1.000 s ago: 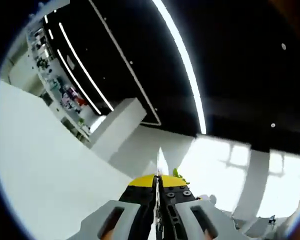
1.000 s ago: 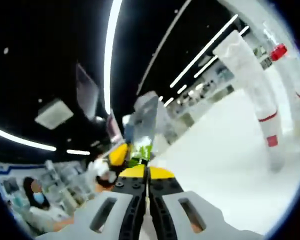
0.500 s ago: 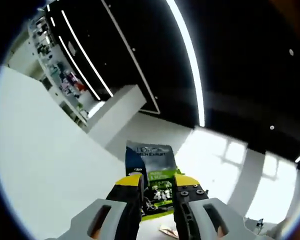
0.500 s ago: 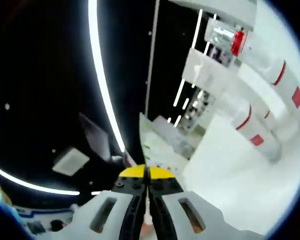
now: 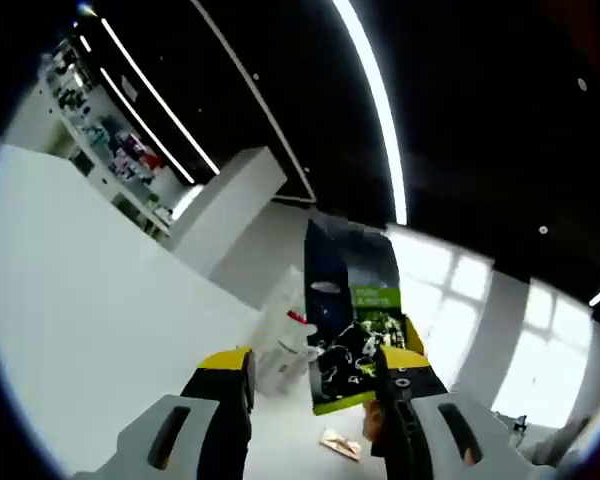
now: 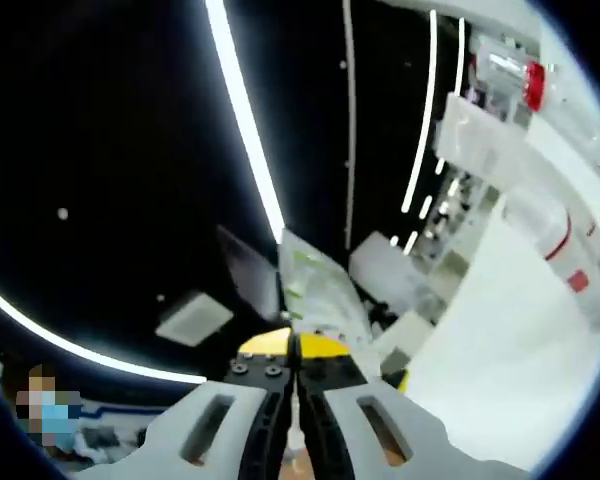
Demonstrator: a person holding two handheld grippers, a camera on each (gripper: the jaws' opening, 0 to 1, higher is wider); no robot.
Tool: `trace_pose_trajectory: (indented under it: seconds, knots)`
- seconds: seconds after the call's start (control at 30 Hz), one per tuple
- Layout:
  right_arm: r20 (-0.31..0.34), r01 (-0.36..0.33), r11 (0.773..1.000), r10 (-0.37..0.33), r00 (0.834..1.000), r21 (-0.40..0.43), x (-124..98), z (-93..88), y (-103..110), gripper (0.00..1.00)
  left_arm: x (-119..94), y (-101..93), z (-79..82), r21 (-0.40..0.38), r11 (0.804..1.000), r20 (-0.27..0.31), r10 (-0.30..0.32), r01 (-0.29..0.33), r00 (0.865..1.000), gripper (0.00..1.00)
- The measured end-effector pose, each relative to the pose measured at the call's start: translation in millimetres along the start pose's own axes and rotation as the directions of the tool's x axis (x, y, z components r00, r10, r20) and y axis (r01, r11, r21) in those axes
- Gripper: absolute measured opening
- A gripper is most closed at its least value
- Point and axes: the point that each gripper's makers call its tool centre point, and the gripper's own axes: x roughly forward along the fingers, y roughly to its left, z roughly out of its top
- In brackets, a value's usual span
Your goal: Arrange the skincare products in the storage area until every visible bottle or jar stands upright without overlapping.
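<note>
Left gripper (image 5: 315, 365): jaws spread wide apart, yellow-tipped, rising from the bottom of the left gripper view, nothing clamped between them. Between and beyond the jaws stands a dark blue packet (image 5: 352, 320) w/ green label and lime lower edge, tilted, its right side close to the right jaw; contact w/ that jaw cannot be told. Just left of the packet, a clear bottle (image 5: 280, 345) w/ red band, lying on the white tabletop (image 5: 90, 300). Small tan scrap (image 5: 339, 444) on the tabletop between the jaws, nearer the camera. Background: black ceiling w/ long light strips (image 5: 372, 95), shelving w/ coloured goods (image 5: 110, 155) at upper left, bright windows (image 5: 460, 310) at right. Right gripper (image 6: 293, 345): jaws pressed together, pinching the edge of a thin packet (image 6: 315, 285) w/ pale, greenish face, which rises edge-on above the yellow tips. At right in the right gripper view, white surface (image 6: 500, 340) carrying clear bottles (image 6: 555, 235) w/ red bands and one w/ a red cap (image 6: 533, 85), all tilted in frame; whether upright cannot be told, as the view is rolled. Ceiling light strip (image 6: 245, 110) crosses the dark upper field; blurred shelving at lower left.
</note>
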Motion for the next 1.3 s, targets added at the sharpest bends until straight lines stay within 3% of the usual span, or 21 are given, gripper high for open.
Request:
trace_pose_trajectory:
  seconds: [0.1, 0.17, 0.23, 0.27, 0.33, 0.37, 0.43, 0.47, 0.53, 0.67, 0.73, 0.87, 1.0, 1.13, 1.17, 1.2, 1.23, 1.3]
  knots:
    - [-0.041, 0.018, 1.0, -0.019, 0.999, -0.012, 2, -6.5, -5, 0.0, 4, -6.1, -2.1, -0.012, 0.999, -0.023, -0.052, 0.052, 0.998, 0.59]
    - [-0.072, 0.063, 0.998, -0.064, 0.995, -0.012, 3, -13.0, -15, 0.0, 3, -10.4, -2.4, -0.016, 0.997, -0.034, -0.081, 0.08, 0.996, 0.45]
    - [-0.076, 0.128, 0.991, -0.131, 0.989, -0.037, 2, -15.8, -28, 0.0, 0, -13.8, 0.9, -0.024, 0.993, -0.043, -0.112, 0.111, 0.993, 0.22]
    - [-0.06, 0.117, 0.993, -0.119, 0.991, -0.024, 0, -13.8, -27, 0.0, -2, -10.1, 2.6, -0.022, 0.995, -0.04, -0.097, 0.096, 0.995, 0.14]
    - [-0.055, 0.149, 0.989, -0.15, 0.987, -0.026, -1, -13.1, -32, 0.0, -3, -16.9, 8.5, -0.052, 0.989, -0.019, -0.14, 0.139, 0.99, 0.05]
    - [-0.053, 0.16, 0.987, -0.161, 0.986, -0.03, -2, -10.7, -36, 0.0, -4, -20.4, 11.3, -0.08, 0.984, -0.014, -0.164, 0.162, 0.986, 0.04]
    - [-0.05, 0.158, 0.987, -0.159, 0.986, -0.027, -2, -11.0, -36, 0.0, -3, -15.7, 12.7, -0.034, 0.99, -0.019, -0.14, 0.14, 0.99, 0.03]
    - [-0.046, 0.2, 0.978, -0.202, 0.978, -0.054, -3, -12.0, -42, 0.0, -2, -12.9, 13.9, 0.013, 0.993, -0.02, -0.114, 0.115, 0.993, 0.03]
    - [-0.047, 0.255, 0.959, -0.262, 0.964, -0.12, -4, -15.3, -48, 0.0, -3, -12.6, 10.8, 0.035, 0.995, -0.025, -0.09, 0.091, 0.996, 0.03]
    - [-0.047, 0.285, 0.927, -0.305, 0.951, -0.245, -4, -16.7, -59, 0.0, -5, -4.9, 8.3, 0.039, 0.999, -0.026, -0.034, 0.035, 0.999, 0.02]
    - [-0.074, 0.335, 0.908, -0.363, 0.929, -0.251, -9, -20.7, -71, 0.0, -5, 1.9, 6.8, 0.052, 0.999, -0.033, 0.016, -0.014, 0.999, 0.02]
    - [-0.116, 0.376, 0.892, -0.413, 0.903, -0.25, -13, -27.7, -82, 0.02, -6, 8.2, 5.8, 0.074, 0.996, -0.035, 0.059, -0.056, 0.998, 0.02]
    - [-0.175, 0.393, 0.894, -0.431, 0.885, -0.218, -14, -38.5, -88, 0.12, -8, 16.0, 7.2, 0.055, 0.994, -0.026, 0.095, -0.094, 0.995, 0.02]
    - [-0.252, 0.425, 0.879, -0.471, 0.845, -0.216, -19, -51.7, -96, 0.06, -11, 24.2, 7.4, -0.022, 0.992, -0.019, 0.122, -0.122, 0.992, 0.02]
    - [-0.279, 0.457, 0.861, -0.506, 0.816, -0.225, -24, -54.1, -101, 0.0, -12, 25.2, 6.6, -0.028, 0.991, -0.022, 0.13, -0.131, 0.991, 0.02]
    - [-0.285, 0.458, 0.859, -0.51, 0.812, -0.229, -25, -54.5, -102, 0.0, -12, 25.4, 6.0, -0.028, 0.991, -0.025, 0.132, -0.133, 0.991, 0.03]
    - [-0.306, 0.492, 0.844, -0.537, 0.787, -0.214, -27, -54.6, -105, 0.0, -11, 28.3, 2.2, -0.025, 0.987, -0.041, 0.156, -0.157, 0.987, 0.03]
    - [-0.329, 0.53, 0.807, -0.59, 0.737, -0.261, -34, -56.3, -112, 0.0, -11, 33.7, -5.6, 0.005, 0.98, -0.074, 0.201, -0.201, 0.977, 0.03]
